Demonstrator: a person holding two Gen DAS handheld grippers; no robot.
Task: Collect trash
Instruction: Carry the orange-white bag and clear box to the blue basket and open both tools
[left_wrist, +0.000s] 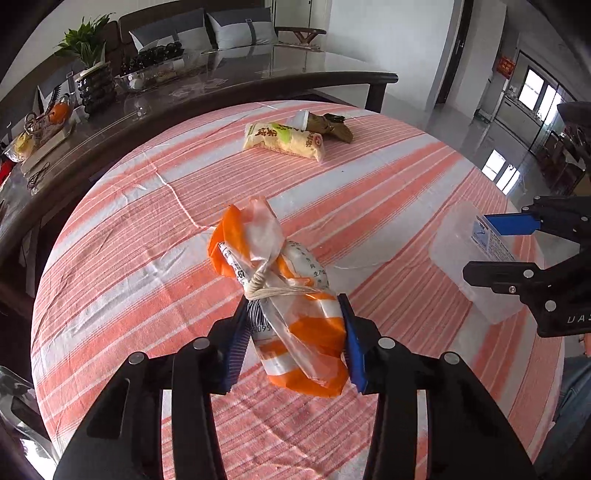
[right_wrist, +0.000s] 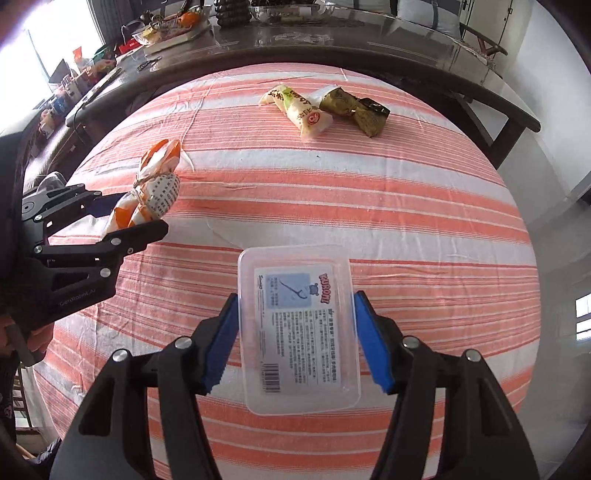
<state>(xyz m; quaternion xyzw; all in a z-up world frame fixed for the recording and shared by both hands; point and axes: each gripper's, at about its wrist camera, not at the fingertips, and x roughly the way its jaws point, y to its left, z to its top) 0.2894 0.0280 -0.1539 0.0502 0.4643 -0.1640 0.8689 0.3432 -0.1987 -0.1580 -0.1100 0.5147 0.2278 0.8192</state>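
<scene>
My left gripper (left_wrist: 293, 341) is shut on an orange-and-white wrapper bundle (left_wrist: 288, 295) tied with string, and holds it a little above the striped cloth; the same bundle (right_wrist: 147, 192) shows at the left of the right wrist view. My right gripper (right_wrist: 295, 339) is shut on a clear plastic box (right_wrist: 297, 325) with a printed label, its blue pads pressing both long sides. That box (left_wrist: 469, 258) appears at the right of the left wrist view. Far across the table lie a yellow snack bag (left_wrist: 284, 140) and a brown crumpled wrapper (left_wrist: 332, 127).
The table wears a pink-and-white striped cloth (left_wrist: 388, 184). Behind it stands a dark glossy table (left_wrist: 258, 70) with a potted plant (left_wrist: 88, 48), fruit and bowls. A sofa with cushions (left_wrist: 236, 27) lines the back wall. Tiled floor (left_wrist: 461, 122) lies to the right.
</scene>
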